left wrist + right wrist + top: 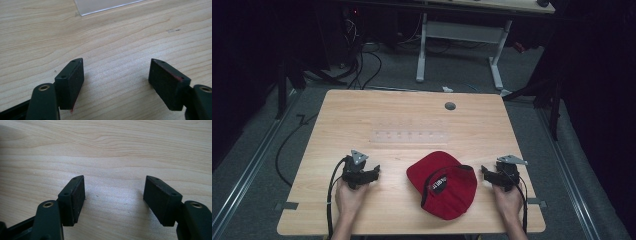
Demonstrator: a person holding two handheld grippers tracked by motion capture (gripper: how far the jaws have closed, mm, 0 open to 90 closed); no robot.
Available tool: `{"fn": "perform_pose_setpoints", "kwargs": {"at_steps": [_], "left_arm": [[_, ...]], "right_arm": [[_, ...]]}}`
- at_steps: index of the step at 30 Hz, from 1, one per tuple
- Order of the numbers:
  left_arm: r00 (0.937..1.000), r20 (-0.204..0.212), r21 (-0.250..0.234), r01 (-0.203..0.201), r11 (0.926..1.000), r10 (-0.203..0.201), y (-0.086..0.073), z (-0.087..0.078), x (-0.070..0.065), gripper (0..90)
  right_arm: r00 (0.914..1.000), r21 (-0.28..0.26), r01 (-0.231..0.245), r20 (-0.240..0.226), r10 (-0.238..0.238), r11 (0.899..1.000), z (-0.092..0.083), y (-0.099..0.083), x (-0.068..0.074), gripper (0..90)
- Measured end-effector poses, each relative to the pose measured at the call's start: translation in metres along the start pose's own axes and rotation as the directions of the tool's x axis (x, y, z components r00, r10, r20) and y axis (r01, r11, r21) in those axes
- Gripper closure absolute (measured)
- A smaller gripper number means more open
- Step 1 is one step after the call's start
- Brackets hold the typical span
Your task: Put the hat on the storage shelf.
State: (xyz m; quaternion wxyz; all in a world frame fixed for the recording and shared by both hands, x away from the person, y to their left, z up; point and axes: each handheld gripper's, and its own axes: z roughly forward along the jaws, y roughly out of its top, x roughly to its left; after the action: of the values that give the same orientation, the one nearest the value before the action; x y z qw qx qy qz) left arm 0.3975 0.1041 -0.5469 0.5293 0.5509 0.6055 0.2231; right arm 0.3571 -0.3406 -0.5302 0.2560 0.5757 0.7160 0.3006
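A red cap [443, 182] with a black back strap lies on the wooden table [362, 115], near its front edge, between the two hands. My left gripper [373, 173] rests on the table to the cap's left, a short gap away, pointing toward it. In the left gripper view its jaws [116, 75] stand wide apart over bare wood, nothing between them. My right gripper [485, 172] sits just right of the cap, close to its edge. In the right gripper view its jaws [113, 193] are likewise wide open over bare wood.
A clear plastic strip [409, 136] lies flat at the table's middle, its corner showing in the left gripper view [100, 6]. A round grey cable hole [450, 106] sits toward the far edge. Beyond the table stand a white desk frame [462, 40] and floor cables.
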Motion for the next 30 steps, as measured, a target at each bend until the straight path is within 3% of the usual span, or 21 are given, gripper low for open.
{"fn": "perform_pose_setpoints", "kwargs": {"at_steps": [30], "left_arm": [[1.0000, 0.005, 0.004, -0.004, 1.0000, 0.004, -0.0003, -0.0003, -0.0005, 27.7]], "right_arm": [[0.9999, 0.010, -0.001, -0.014, 0.001, 1.000, -0.0003, 0.0005, -0.0002, 31.3]]}}
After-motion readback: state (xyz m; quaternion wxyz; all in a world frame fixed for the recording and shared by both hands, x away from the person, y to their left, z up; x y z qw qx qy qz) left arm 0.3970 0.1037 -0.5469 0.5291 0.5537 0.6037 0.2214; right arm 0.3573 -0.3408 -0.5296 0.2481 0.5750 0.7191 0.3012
